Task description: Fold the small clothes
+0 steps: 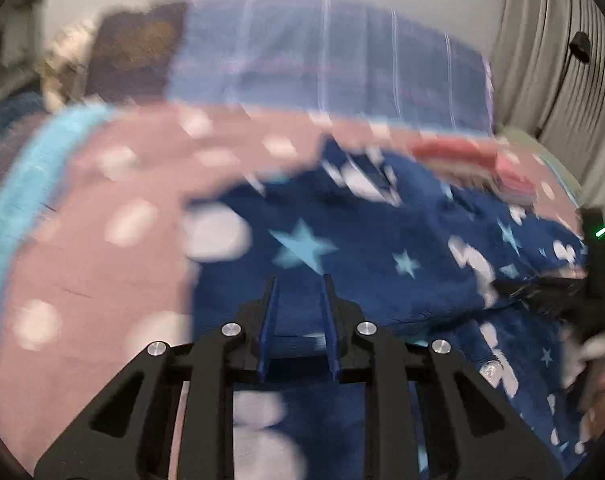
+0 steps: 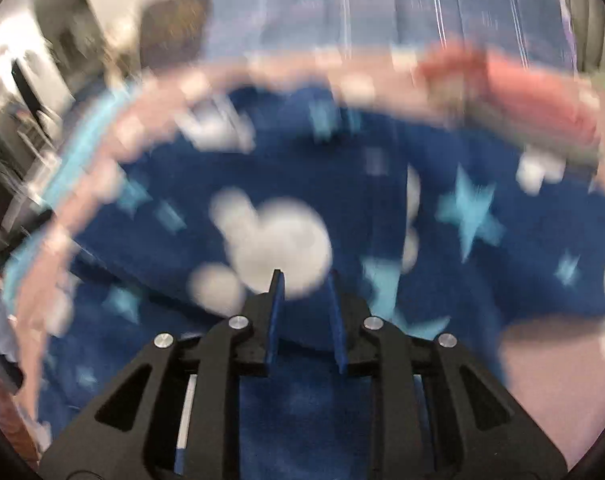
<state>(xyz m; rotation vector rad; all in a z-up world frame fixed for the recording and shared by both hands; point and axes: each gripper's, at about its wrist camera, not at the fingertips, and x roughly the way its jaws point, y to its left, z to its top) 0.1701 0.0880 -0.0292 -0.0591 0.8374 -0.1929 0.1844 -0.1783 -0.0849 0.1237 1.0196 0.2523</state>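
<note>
A navy fleece garment point(image 1: 382, 240) with light blue stars and white mouse-head shapes lies spread on a pink spotted bedspread point(image 1: 102, 208). Both views are motion blurred. My left gripper point(image 1: 300, 280) hovers over the garment's near left part, its blue fingers parted with cloth visible between them. My right gripper point(image 2: 304, 276) is above the same garment point(image 2: 342, 208), fingers parted, nothing clearly held. The right gripper also shows at the right edge of the left wrist view point(image 1: 542, 292), low on the garment.
A blue plaid pillow point(image 1: 326, 64) and a brown cushion point(image 1: 138, 44) lie at the bed's head. A red and pink folded pile point(image 1: 478, 160) sits at the far right. A light blue blanket edge point(image 1: 18, 192) runs along the left. Curtains point(image 1: 554, 48) hang at right.
</note>
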